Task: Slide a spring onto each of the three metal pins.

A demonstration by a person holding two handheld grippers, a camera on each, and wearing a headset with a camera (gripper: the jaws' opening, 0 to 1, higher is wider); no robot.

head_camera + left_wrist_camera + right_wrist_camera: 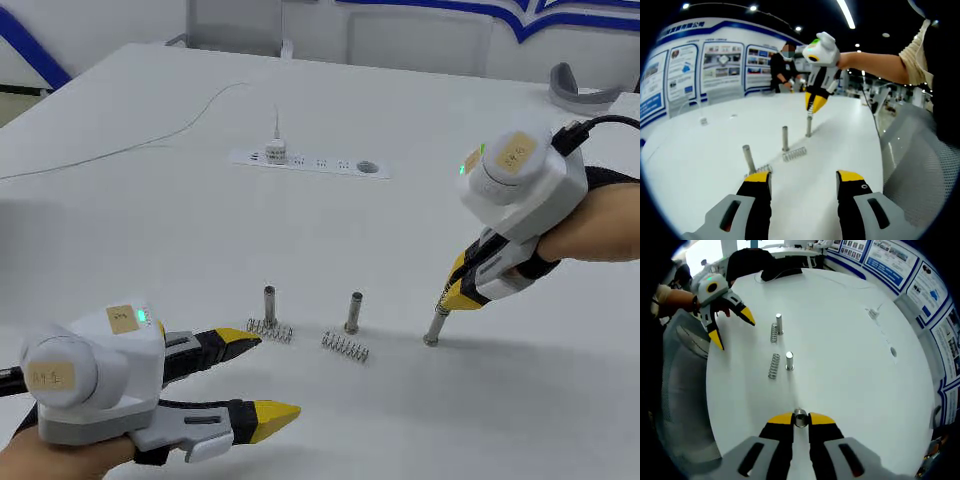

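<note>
- Right gripper (452, 298): fingers (782, 419) pinched shut on the held spring (800, 418), poised at the top of the right pin (433, 328).
- Left gripper (802, 182): fingers spread wide, nothing held, just short of the left spring (270, 329) beside the left pin (270, 303).
- Middle spring (345, 346) flat on the table (150, 230), near the middle pin (353, 312).
- Likely light, squashy, prone to rolling; best pinched gently mid-coil.

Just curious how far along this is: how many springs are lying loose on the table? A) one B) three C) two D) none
C: the left spring lies by the left pin, the middle spring by the middle pin, flat on the table; the right gripper holds the third spring.
</note>
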